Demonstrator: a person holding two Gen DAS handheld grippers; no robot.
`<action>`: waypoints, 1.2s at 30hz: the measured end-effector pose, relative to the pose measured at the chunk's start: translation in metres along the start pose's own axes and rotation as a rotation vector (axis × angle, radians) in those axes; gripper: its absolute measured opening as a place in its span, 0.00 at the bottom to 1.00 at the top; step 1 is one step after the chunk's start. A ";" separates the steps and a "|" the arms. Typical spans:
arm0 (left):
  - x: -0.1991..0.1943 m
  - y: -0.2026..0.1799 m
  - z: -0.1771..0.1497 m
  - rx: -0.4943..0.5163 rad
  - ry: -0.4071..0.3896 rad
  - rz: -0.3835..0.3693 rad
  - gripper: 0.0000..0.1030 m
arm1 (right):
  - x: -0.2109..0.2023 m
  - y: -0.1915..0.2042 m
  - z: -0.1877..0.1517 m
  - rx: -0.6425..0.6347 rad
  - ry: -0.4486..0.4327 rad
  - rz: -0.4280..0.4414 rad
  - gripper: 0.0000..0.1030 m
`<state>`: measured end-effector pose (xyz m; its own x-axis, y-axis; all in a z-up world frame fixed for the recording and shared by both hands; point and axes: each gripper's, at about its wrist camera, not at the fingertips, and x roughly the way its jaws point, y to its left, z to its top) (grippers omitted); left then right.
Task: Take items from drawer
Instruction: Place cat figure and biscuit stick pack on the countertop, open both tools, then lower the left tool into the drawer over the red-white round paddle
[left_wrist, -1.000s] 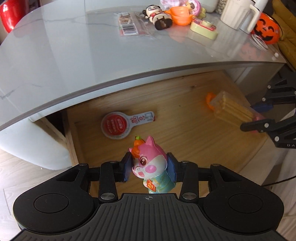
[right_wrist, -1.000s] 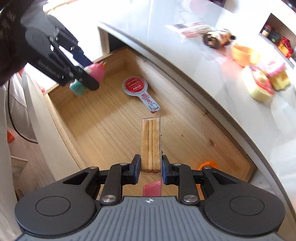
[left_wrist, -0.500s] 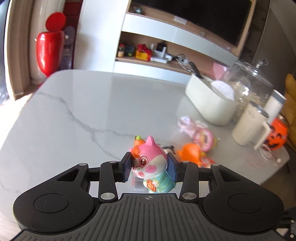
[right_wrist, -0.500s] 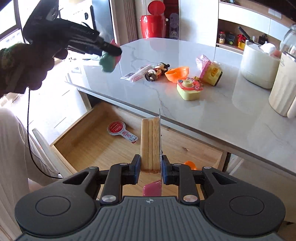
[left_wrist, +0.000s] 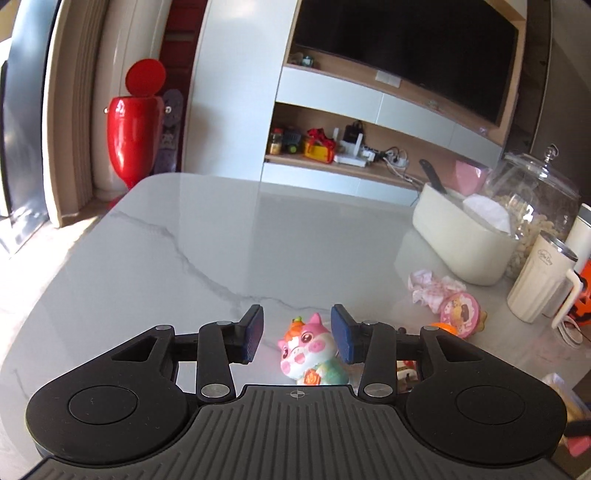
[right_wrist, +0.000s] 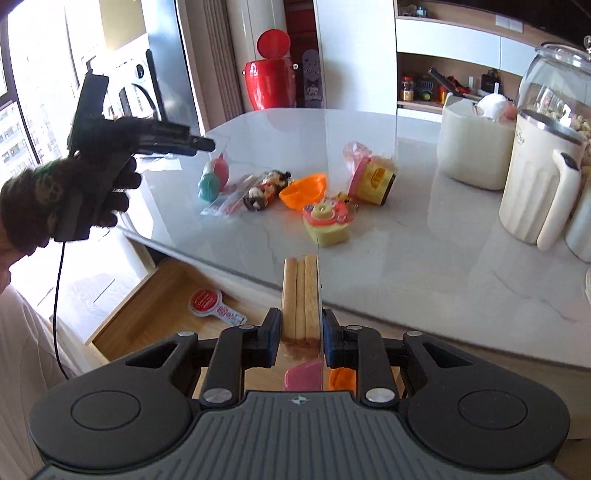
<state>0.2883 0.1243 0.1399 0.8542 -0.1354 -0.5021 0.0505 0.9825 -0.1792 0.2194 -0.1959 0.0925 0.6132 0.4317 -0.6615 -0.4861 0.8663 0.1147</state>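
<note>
A glossy pink pig figurine (left_wrist: 312, 350), moulded plastic with a teal body, is seen standing on the polished grey marble tabletop (left_wrist: 207, 258), set between the spread blue pads of the left gripper (left_wrist: 297, 339), which is released and touches it on neither side. From the right wrist view the same gripper is held level in a dark gloved hand (right_wrist: 66, 195) at 10 o'clock, above the figurine. The right gripper (right_wrist: 300, 334) is clenched on one clear-wrapped pack of three pale biscuit sticks (right_wrist: 300, 295), pointed at 12 o'clock over the table edge. One wooden drawer (right_wrist: 147, 306) is shown open at 8 o'clock, with one red round-headed flat packet (right_wrist: 210, 303) lying in it. Four more small toys are clustered on the marble at 12 o'clock.
</note>
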 end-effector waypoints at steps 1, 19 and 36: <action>-0.008 0.001 -0.004 0.006 -0.005 -0.016 0.43 | 0.001 -0.003 0.008 0.005 -0.015 -0.013 0.22; -0.024 -0.042 -0.108 0.457 0.310 -0.295 0.43 | 0.120 -0.037 0.073 0.076 -0.019 -0.278 0.39; 0.039 -0.070 -0.178 0.932 0.527 -0.066 0.44 | 0.049 0.023 -0.039 -0.167 0.158 0.000 0.81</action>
<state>0.2265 0.0271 -0.0177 0.5156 -0.0105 -0.8568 0.6538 0.6511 0.3854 0.2143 -0.1645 0.0337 0.5147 0.3752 -0.7709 -0.5901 0.8073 -0.0011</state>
